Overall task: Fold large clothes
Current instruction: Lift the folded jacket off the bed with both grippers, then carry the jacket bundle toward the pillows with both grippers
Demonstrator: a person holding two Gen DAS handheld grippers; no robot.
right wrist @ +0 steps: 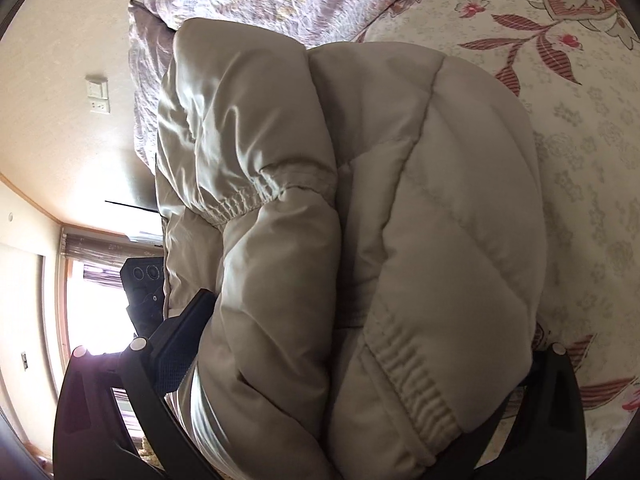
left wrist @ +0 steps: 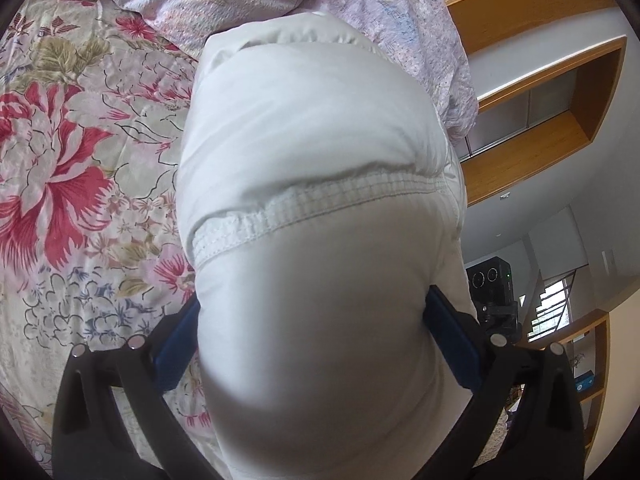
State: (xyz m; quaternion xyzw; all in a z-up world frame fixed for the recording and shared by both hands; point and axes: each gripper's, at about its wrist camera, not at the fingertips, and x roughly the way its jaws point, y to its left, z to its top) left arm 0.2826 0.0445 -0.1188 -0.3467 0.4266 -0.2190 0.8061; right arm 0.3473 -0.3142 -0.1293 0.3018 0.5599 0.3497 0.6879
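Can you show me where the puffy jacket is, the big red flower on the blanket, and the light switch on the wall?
puffy jacket [right wrist: 440, 208]: right wrist view, on a quilted panel.
big red flower [left wrist: 52, 184]: left wrist view, on its petals.
light switch [right wrist: 97, 89]: right wrist view, on the plate's middle.

Beige quilted jacket [right wrist: 400, 200], red-and-pink floral bedspread [left wrist: 80, 160]
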